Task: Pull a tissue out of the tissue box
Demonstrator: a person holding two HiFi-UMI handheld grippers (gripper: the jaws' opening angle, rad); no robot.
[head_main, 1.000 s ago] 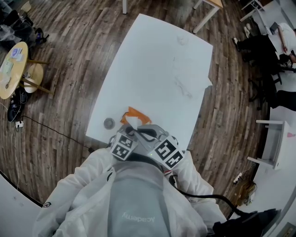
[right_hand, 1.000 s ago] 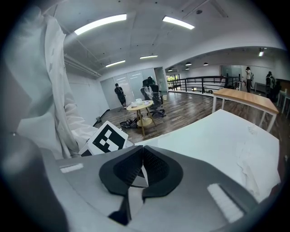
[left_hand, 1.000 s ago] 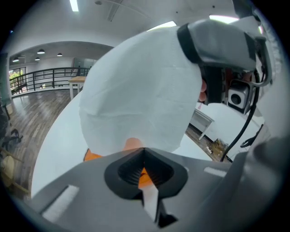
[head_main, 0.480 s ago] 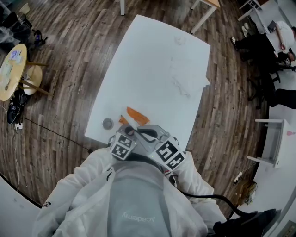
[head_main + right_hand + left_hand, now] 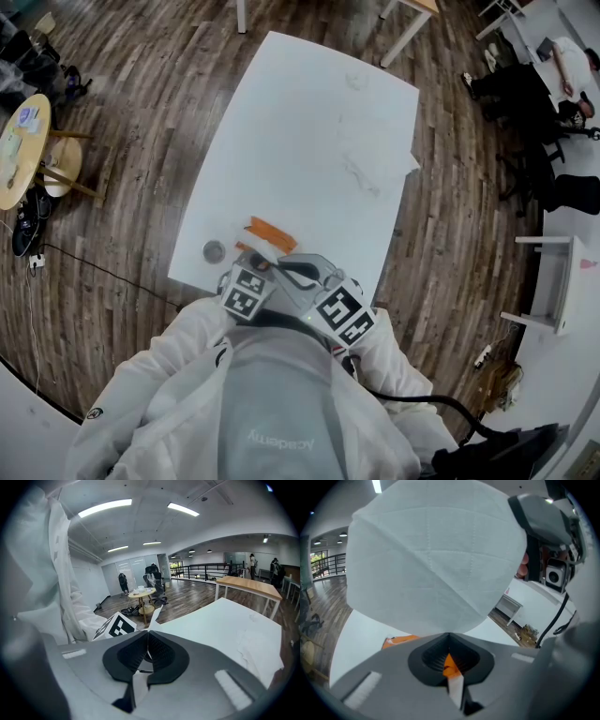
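Note:
The orange tissue box (image 5: 270, 231) lies near the front edge of the white table (image 5: 309, 112), just ahead of both grippers. My left gripper (image 5: 449, 634) is shut, with an orange edge of the box and a white strip showing between its jaws; more of the box (image 5: 396, 641) shows to its left. A large white tissue (image 5: 436, 559) spreads above those jaws and fills that view. My right gripper (image 5: 148, 631) is shut on the tissue (image 5: 155, 616), a sliver of which sticks up past its tips. In the head view both grippers sit close together, the left gripper (image 5: 261, 263) beside the right gripper (image 5: 287, 266).
A small grey round object (image 5: 214, 250) sits left of the box. Loose crumpled tissues (image 5: 375, 161) lie at the table's right side. A round wooden side table (image 5: 21, 141) stands far left, a white shelf unit (image 5: 553, 281) far right. A person's white sleeve (image 5: 51, 573) is close.
The head view has shifted slightly, so the table and box sit a little higher and further left in the picture. Both grippers keep their place over the box.

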